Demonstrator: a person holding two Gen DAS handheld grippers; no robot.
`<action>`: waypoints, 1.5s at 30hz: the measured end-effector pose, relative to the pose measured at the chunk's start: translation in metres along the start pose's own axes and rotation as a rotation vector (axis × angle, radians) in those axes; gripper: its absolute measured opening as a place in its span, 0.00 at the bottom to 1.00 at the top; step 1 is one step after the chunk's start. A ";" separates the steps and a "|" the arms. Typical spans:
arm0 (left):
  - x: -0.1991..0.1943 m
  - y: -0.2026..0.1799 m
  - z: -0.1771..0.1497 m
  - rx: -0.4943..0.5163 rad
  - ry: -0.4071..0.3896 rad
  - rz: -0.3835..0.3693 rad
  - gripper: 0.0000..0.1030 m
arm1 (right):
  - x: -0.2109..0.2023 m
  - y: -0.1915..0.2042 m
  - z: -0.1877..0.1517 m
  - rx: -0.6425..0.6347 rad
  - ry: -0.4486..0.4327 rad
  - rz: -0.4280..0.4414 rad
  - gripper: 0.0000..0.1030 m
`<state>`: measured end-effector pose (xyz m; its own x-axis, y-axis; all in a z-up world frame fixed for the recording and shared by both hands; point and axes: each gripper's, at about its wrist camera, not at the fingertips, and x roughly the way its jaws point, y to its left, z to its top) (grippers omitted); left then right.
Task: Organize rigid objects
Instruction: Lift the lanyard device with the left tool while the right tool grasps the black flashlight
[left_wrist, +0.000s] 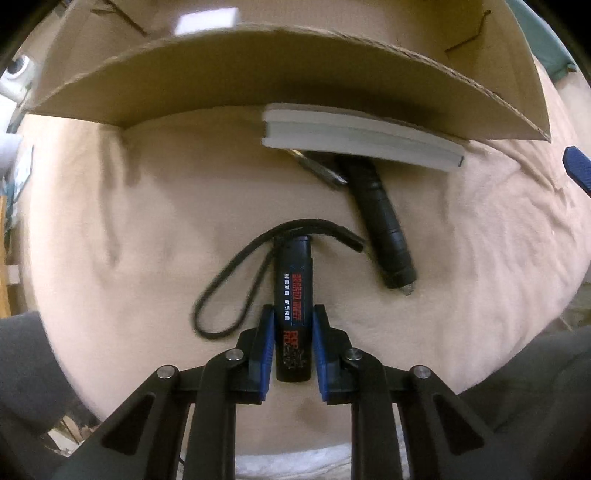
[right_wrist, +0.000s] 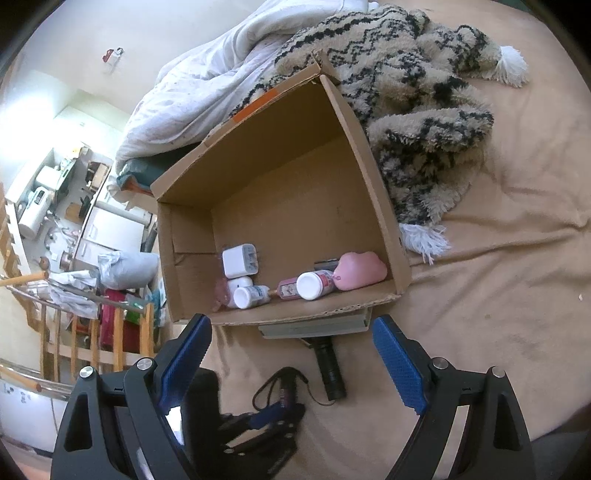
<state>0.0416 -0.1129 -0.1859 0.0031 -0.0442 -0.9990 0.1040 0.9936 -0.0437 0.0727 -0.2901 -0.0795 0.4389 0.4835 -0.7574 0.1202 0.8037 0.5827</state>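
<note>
A slim black stick with red lettering and a black wrist cord lies on the tan bedspread. My left gripper points straight down and is shut on it, blue pads pressed to both sides; the same left gripper shows low in the right wrist view. A black flashlight lies just right of it, its head under a grey book at the box's foot. My right gripper stands open and empty above the bed, facing the cardboard box.
The box holds a white charger, two white-capped bottles, and a pink cloud-shaped thing. A patterned fuzzy blanket and white duvet lie behind it. The bed edge and wooden railing are at left.
</note>
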 end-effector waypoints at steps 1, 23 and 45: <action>-0.003 0.004 -0.001 0.006 -0.007 0.018 0.17 | 0.001 -0.001 0.000 0.001 0.002 -0.004 0.92; -0.102 0.112 0.022 -0.065 -0.232 0.028 0.17 | 0.035 -0.010 -0.013 -0.016 0.137 -0.103 0.92; -0.096 0.120 0.030 -0.101 -0.216 -0.085 0.17 | 0.121 0.008 -0.055 0.019 0.260 -0.197 0.23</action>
<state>0.0840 0.0077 -0.0949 0.2119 -0.1382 -0.9675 0.0130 0.9903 -0.1386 0.0776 -0.2062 -0.1829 0.1636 0.3940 -0.9044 0.1977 0.8851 0.4214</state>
